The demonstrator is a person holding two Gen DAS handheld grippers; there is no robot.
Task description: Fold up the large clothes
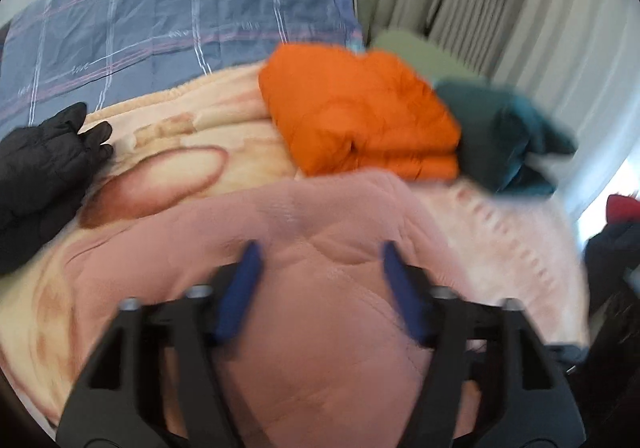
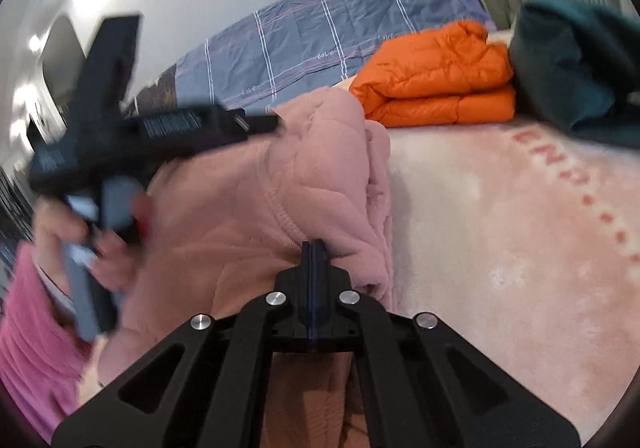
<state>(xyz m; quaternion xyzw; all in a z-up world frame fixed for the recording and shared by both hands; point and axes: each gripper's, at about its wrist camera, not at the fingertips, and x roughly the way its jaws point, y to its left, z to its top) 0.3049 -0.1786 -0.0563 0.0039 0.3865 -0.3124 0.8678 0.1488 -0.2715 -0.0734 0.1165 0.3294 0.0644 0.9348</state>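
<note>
A pink quilted garment [image 1: 304, 260] lies bunched on the bed. In the left wrist view my left gripper [image 1: 320, 256] hovers just above it, its blue fingers [image 1: 244, 280] wide apart and empty. In the right wrist view my right gripper [image 2: 314, 252] is shut on a ribbed edge of the pink garment [image 2: 248, 207]. The left gripper body [image 2: 120, 127] shows blurred at the left of that view, held by a hand.
A folded orange puffer jacket [image 1: 360, 115] and a teal garment [image 1: 508, 139] sit beyond on the pink blanket [image 2: 500, 232]. A black puffer jacket [image 1: 36, 175] lies at the left. A blue plaid duvet [image 1: 160, 19] covers the far bed. Curtains [image 1: 500, 7] hang at the right.
</note>
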